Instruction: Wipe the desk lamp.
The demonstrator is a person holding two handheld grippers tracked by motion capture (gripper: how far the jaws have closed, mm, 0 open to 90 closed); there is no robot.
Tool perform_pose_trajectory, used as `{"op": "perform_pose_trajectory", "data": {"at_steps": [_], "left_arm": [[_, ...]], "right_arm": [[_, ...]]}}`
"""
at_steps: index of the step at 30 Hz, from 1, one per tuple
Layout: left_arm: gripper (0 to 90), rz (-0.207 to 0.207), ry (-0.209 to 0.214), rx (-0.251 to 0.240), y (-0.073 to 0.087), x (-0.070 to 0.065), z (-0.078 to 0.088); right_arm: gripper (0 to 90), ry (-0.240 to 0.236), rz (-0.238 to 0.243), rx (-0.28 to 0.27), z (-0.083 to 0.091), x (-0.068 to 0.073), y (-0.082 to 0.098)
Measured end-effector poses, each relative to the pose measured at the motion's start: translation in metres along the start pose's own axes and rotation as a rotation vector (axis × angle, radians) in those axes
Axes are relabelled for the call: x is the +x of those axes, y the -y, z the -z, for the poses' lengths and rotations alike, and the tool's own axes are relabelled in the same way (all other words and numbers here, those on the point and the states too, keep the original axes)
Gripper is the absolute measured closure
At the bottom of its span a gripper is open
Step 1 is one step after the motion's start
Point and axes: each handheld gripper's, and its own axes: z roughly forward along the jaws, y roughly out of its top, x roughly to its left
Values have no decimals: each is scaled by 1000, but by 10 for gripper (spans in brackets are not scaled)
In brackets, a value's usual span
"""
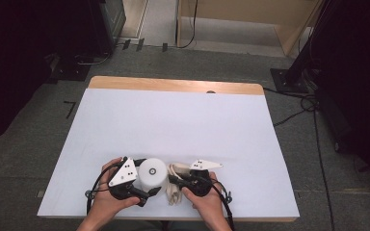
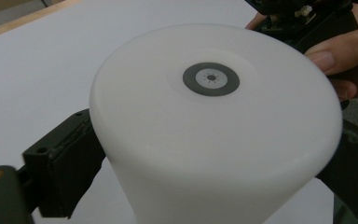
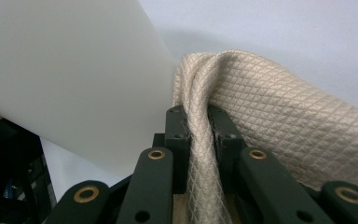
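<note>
**Ana:** White sheeting covers the table (image 1: 173,125), with a strip of bare wood at the far edge and grey carpet around it. What's the work at the near edge?

**Ben:** Starting at the left: the left gripper (image 1: 144,195) has the white tub (image 1: 153,174) between its jaws. In the left gripper view the tub (image 2: 214,130) bulges between the two black jaws, and both press against its sides, so I read it as clamped and held steady. It stands upright on the sheet, a small grey ring in the middle of its top.

**Ana:** And to the right of it?

**Ben:** A cream quilted cloth (image 1: 176,185) lies bunched just beside the tub, touching it or nearly so. The right gripper (image 1: 173,180) has a fold of it. In the right gripper view the cloth (image 3: 279,121) runs down between the jaws, which are drawn together tight on it.

**Ana:** So which step is this?

**Ben:** I'd judge wiping: one hand braces the tub, the other brings the cloth to its side wall (image 3: 74,70).

**Ana:** What does the next move call for?

**Ben:** Probably pressing the cloth flat on the wall and sweeping round it, while the left grip stays firm so the tub neither tips nor spins. A slack fold could slip out of the jaws.
</note>
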Motion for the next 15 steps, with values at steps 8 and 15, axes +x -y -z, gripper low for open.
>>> {"op": "perform_pose_trajectory", "data": {"at_steps": [8,15], "left_arm": [[0,131,-101,29,-10,-13,0],[0,201,-272,27,-9,-30,-9]], "right_arm": [[803,4,-1,-8,1,-4,0],[803,14,6,-11,0,-4,1]]}}
